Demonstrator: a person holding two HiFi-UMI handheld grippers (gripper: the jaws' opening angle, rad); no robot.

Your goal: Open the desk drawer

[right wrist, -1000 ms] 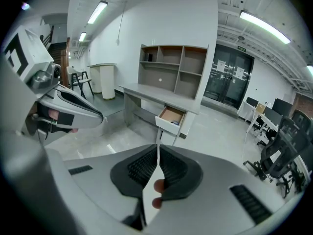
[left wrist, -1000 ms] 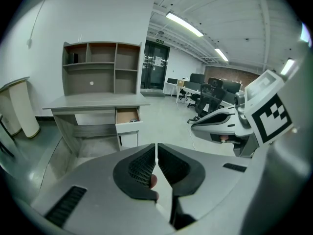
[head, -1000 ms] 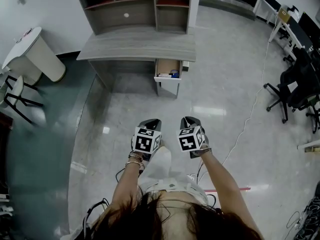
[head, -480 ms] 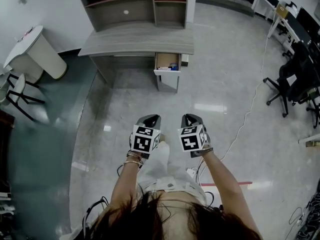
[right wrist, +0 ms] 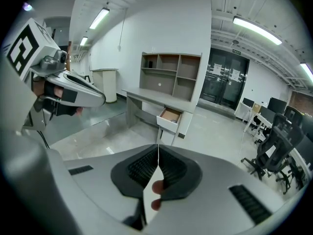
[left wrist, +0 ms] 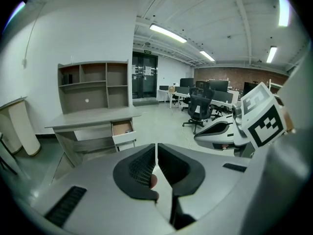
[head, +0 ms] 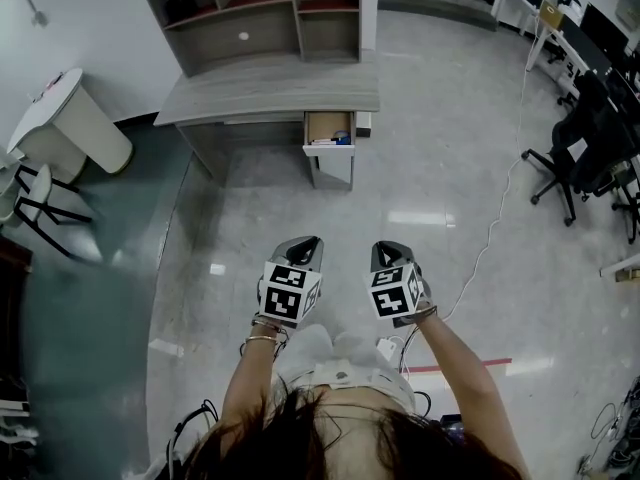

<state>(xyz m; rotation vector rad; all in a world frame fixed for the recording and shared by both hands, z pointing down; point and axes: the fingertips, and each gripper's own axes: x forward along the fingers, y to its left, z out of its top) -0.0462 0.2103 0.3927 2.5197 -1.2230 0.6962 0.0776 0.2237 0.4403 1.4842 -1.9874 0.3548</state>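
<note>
The grey desk (head: 270,93) with a shelf unit on top stands far ahead across the floor. Its drawer (head: 328,133) at the right end is pulled out, with small items inside; it also shows as the open drawer (left wrist: 122,128) and the drawer (right wrist: 170,115) in the two gripper views. My left gripper (head: 304,244) and right gripper (head: 387,251) hang side by side in front of my body, well short of the desk. The left jaws (left wrist: 156,150) and right jaws (right wrist: 158,150) are both shut with nothing between them.
A white tilted table (head: 68,118) and a black chair (head: 35,196) stand at the left by a dark green floor strip. Office chairs (head: 585,153) and desks fill the right. A white cable (head: 492,230) and a red tape line (head: 468,367) lie on the glossy floor.
The desk has drawn farther away and up in the head view, and both grippers have come lower and closer to my body. The drawer stays open throughout.
</note>
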